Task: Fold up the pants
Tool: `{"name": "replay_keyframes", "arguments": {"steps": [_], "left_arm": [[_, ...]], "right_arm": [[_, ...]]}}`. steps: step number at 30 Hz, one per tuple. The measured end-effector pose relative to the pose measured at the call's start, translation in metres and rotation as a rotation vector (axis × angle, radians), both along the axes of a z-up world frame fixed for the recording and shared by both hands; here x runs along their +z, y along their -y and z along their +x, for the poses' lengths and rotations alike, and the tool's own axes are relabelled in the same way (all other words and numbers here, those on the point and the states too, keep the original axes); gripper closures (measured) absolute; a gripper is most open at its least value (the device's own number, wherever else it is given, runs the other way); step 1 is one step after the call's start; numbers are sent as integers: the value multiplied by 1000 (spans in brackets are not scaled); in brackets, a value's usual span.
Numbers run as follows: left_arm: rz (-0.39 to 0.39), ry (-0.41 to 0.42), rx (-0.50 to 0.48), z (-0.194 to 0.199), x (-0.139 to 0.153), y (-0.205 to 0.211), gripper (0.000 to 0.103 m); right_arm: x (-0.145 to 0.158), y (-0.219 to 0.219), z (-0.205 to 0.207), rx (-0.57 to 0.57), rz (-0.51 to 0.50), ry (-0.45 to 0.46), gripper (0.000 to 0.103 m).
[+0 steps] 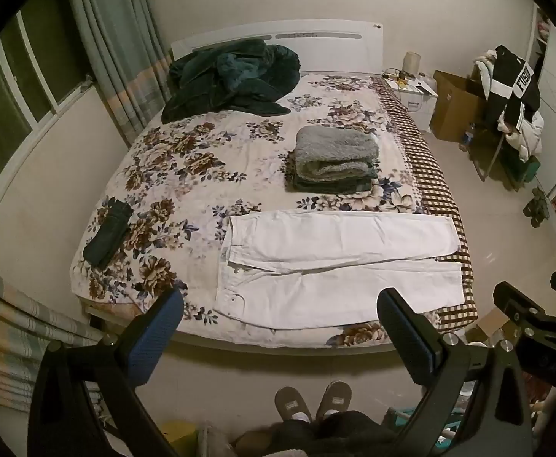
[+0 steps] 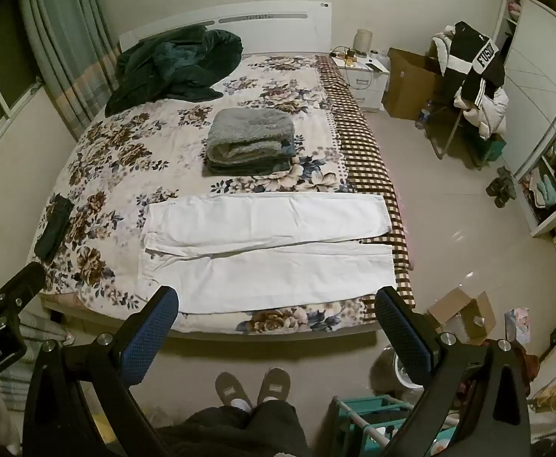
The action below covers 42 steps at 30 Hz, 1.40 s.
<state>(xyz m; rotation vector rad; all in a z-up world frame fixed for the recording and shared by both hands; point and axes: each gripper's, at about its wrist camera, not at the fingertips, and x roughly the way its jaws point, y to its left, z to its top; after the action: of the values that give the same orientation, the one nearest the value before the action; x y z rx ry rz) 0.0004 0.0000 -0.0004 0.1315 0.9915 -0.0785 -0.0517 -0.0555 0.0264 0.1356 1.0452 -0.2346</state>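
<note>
White pants [image 1: 338, 262] [image 2: 266, 251] lie flat across the near end of the floral bed [image 1: 186, 163] [image 2: 125, 144], waist to the left, both legs running right, the far leg angled slightly away. My left gripper [image 1: 279, 304] hangs above the bed's near edge, open, nothing between its blue-padded fingers [image 1: 156, 339]. My right gripper [image 2: 278, 304] is likewise open and empty, held off the bed's near edge, over the near leg. The right gripper's body [image 1: 525, 312] shows at the lower right of the left wrist view.
A folded grey blanket stack [image 1: 335, 160] [image 2: 249, 141] sits mid-bed; a dark green quilt [image 1: 232, 76] is heaped by the headboard. A dark folded garment [image 1: 108, 234] lies at the left edge. The person's slippered feet [image 2: 253, 386] stand at the bed's foot. A cardboard box [image 2: 464, 316] rests on the floor.
</note>
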Motion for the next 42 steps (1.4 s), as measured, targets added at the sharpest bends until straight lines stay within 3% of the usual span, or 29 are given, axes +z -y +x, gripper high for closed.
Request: {"name": "replay_keyframes", "arguments": {"steps": [42], "left_arm": [[14, 17, 2, -1, 0, 1, 0]], "right_arm": [[1, 0, 0, -2, 5, -2, 0]]}}
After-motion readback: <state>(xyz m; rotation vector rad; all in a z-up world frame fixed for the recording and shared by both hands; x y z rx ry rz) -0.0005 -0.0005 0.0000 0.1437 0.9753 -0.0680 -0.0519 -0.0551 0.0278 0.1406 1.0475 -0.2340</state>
